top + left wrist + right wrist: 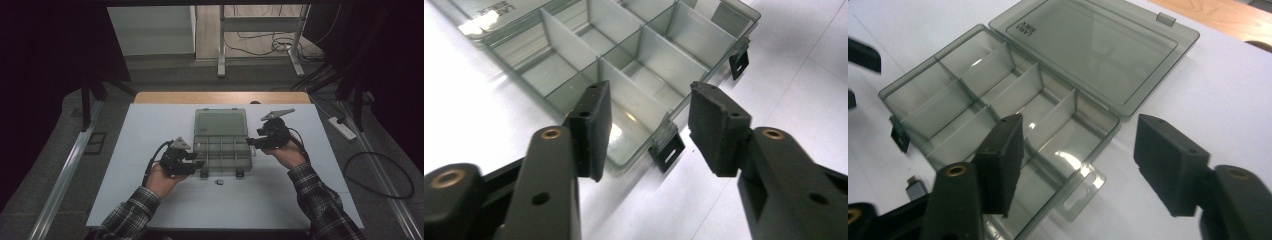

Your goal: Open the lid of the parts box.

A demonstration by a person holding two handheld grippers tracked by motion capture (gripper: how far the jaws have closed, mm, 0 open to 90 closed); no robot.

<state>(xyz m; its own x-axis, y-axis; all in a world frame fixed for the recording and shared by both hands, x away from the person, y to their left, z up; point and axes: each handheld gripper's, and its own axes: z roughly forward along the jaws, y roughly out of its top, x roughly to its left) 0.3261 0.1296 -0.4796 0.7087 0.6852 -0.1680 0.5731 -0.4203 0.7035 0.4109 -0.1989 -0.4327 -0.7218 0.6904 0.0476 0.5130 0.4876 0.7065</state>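
A smoky clear compartment box (221, 148) lies open on the white table top, its lid (220, 122) folded flat toward the far side. The dividers stand in bare compartments (998, 105). My left gripper (200, 162) is open at the box's near left corner, and in the left gripper view its jaws (649, 107) frame that corner and a black latch (666, 152) without touching. My right gripper (251, 142) is open at the box's right end, its jaws (1078, 135) astride the wall with a gap on both sides. A small dark adapter (219, 182) lies in front of the box.
The white sheet (150, 200) covers a wooden table whose far edge (220, 97) shows behind the lid. A second black latch (240, 173) hangs at the box's front. A power strip (341, 127) and cables lie on the floor to the right.
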